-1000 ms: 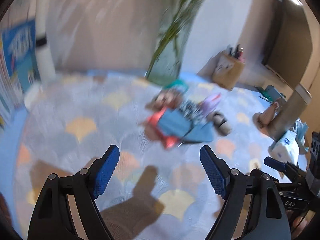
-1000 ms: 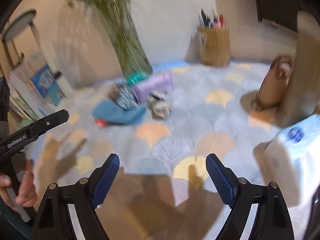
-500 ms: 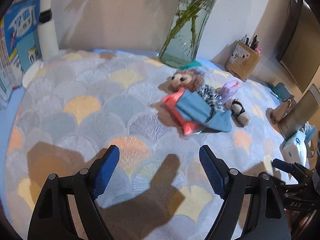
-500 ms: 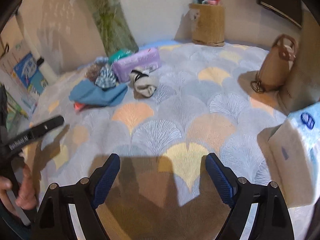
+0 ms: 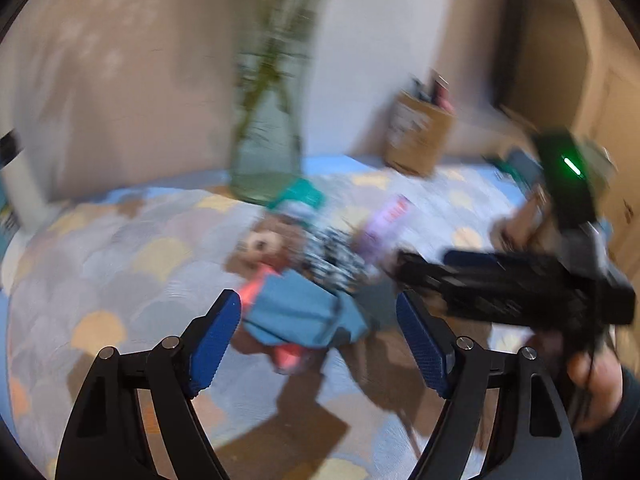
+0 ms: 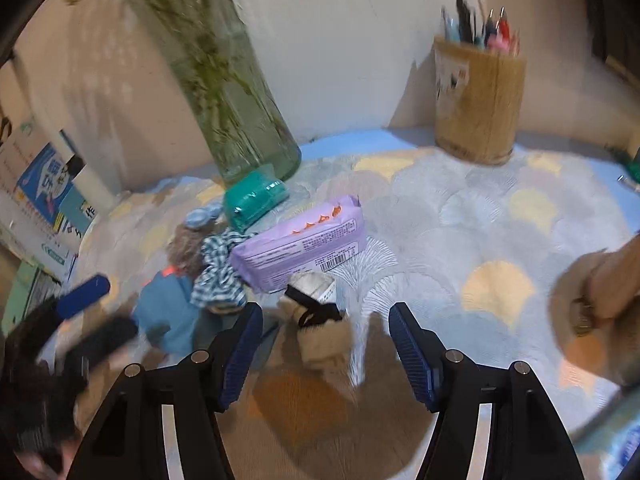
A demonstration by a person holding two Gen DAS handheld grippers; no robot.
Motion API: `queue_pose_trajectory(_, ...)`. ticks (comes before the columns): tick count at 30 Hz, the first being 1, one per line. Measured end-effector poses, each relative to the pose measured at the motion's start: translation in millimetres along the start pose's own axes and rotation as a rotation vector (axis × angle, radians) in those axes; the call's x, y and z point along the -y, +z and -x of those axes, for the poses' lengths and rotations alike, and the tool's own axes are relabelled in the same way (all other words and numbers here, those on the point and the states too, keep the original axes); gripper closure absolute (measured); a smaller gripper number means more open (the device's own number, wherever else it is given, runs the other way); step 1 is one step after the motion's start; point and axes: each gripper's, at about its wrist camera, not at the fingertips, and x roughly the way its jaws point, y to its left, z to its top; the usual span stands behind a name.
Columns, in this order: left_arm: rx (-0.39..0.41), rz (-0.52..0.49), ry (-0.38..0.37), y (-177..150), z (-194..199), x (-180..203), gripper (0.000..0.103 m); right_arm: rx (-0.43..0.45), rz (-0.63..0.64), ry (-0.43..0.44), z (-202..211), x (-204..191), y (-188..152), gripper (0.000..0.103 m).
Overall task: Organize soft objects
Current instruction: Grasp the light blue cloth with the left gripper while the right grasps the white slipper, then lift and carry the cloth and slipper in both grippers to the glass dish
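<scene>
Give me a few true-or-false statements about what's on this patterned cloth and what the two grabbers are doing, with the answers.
1. The right gripper is open, with a beige rolled item just ahead between its fingers. True.
2. The left gripper is clamped on the blue cloth. False: it is open, and the cloth lies just ahead of it.
3. The purple packet stands inside the pen holder. False: it lies flat on the tablecloth, well apart from it.
4. A teal packet sits at the foot of the glass vase. True.
</scene>
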Motion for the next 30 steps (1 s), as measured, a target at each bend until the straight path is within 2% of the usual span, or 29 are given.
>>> queue_pose_trajectory(4,-0.055,-0.141,0.072,-4,-19,20,0.025,0.002,0.009,-0.014,-16,1,-3,0.042)
queue_pose_trajectory(6,-0.071,-0.172,0.086,-6,-25,25,0.032,0.020,0.030,-0.023,-16,-3,-3,0.061)
queue_pose_trajectory(8,-0.063,-0.223,0.143,-9,-27,29,0.049,0.019,0.041,-0.031,-18,-4,-3,0.070)
queue_pose_trajectory(9,-0.060,-0.244,0.159,-10,-27,30,0.062,0.023,0.041,-0.036,-19,-4,-4,0.073)
queue_pose_trajectory(10,-0.059,-0.256,0.150,-10,-26,31,0.072,0.029,0.039,-0.033,-18,-3,-4,0.075)
queue_pose_trajectory(11,-0.065,-0.248,0.118,-9,-26,29,0.093,0.033,0.036,-0.024,-17,-2,-5,0.078)
queue_pose_trajectory(15,-0.037,-0.199,0.048,-11,-14,27,0.095,0.074,0.009,0.019,-8,5,-7,0.078)
queue_pose_trajectory(18,0.007,-0.146,-0.040,-10,12,25,0.095,0.130,-0.012,0.076,6,11,-10,0.078)
queue_pose_trajectory(23,0.048,-0.105,-0.136,-21,57,29,0.095,0.145,-0.068,0.114,33,21,-29,0.078)
queue_pose_trajectory(28,0.020,-0.107,-0.158,-51,75,44,0.095,0.111,-0.073,0.118,66,17,-58,0.078)
queue_pose_trajectory(30,-0.027,-0.085,-0.165,-62,66,46,0.095,0.089,-0.062,0.105,73,16,-72,0.078)
